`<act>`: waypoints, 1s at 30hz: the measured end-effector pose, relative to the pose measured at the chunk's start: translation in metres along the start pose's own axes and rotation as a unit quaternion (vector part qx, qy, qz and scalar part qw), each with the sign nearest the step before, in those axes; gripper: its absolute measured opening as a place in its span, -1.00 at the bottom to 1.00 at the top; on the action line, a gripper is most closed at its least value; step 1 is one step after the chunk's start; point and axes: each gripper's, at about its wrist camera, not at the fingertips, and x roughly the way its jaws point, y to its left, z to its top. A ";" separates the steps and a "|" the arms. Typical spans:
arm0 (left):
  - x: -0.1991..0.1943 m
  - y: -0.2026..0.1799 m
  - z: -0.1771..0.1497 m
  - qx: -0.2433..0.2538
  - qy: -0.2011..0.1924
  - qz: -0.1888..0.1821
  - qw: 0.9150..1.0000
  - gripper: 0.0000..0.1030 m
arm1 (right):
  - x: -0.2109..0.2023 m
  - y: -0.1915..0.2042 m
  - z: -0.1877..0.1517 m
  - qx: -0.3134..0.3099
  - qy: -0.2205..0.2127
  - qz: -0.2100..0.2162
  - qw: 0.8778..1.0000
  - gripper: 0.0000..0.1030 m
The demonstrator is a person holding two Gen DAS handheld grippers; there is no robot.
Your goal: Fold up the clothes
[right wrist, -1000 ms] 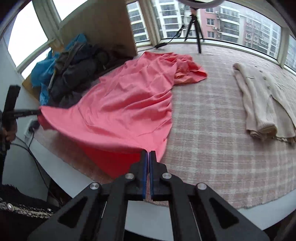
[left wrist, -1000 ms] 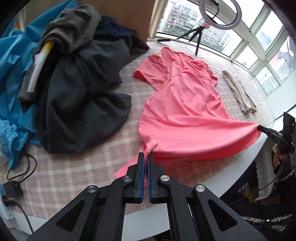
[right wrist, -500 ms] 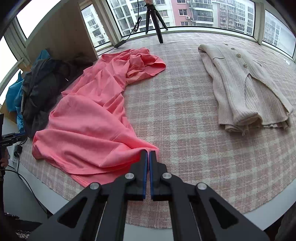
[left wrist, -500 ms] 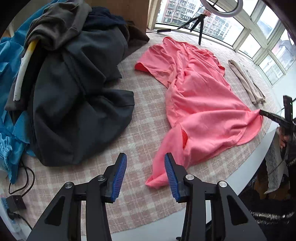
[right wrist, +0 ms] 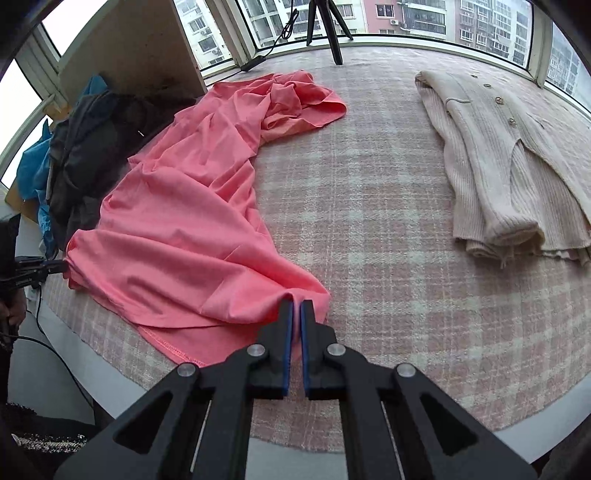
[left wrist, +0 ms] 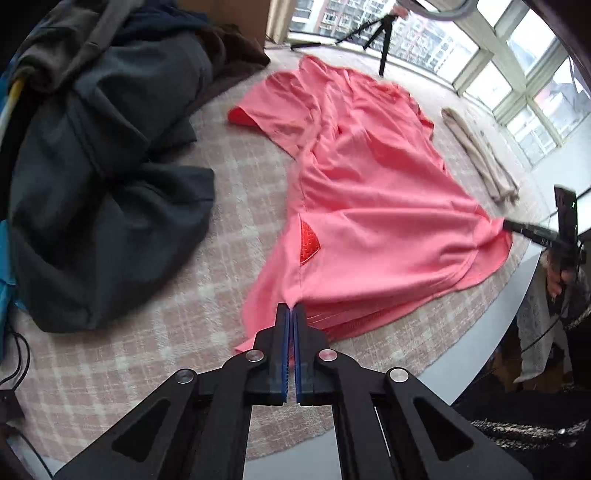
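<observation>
Writing or labels you could read do not show on any garment here; the buttons on the cream cardigan (right wrist: 517,155) are too small to make out any mark.

Your pink dress (left wrist: 369,206) lies flat on the checked pink cloth (right wrist: 388,229) that covers the table, its long axis running from the near table edge up toward the windows. The crumpled sleeve end points at the tripod (right wrist: 327,22) by the glass, and the wide hem end points back toward you. In the left wrist view the dress slants up and slightly to the right, with a red-orange patch of its inner side showing near the side seam.

Your left gripper (left wrist: 290,314) is pinched tight on the hem corner at the dress's left side, the blue pads together with a fold of pink fabric between them. Your right gripper (right wrist: 296,310) sits at the opposite hem corner; its jaws are opening, a narrow gap between the pads, and a ridge of pink fabric rises into that gap.

Dark clothes (left wrist: 99,177) are heaped well apart to the left of the dress, and the folded cream cardigan lies well apart to its right.
</observation>
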 end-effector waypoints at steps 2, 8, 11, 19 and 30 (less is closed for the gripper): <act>-0.023 0.025 0.002 -0.034 -0.025 0.008 0.999 -0.98 | -0.006 0.005 -0.005 -0.002 0.001 -0.001 1.000 -0.16; -0.032 0.075 -0.008 -0.083 -0.015 0.039 0.996 -0.98 | -0.010 0.032 -0.045 -0.010 -0.003 0.019 1.000 -0.08; -0.023 0.068 -0.009 -0.059 -0.004 0.033 0.998 -0.98 | 0.004 0.053 -0.053 -0.034 0.009 0.010 0.999 -0.08; -0.016 0.036 -0.003 0.007 0.007 0.010 1.000 -0.98 | 0.029 0.080 -0.038 -0.078 0.010 -0.002 0.997 -0.96; -0.134 0.017 0.003 0.004 -0.070 -0.004 0.998 -0.98 | -0.207 0.058 -0.040 0.023 -0.196 0.028 0.980 -0.96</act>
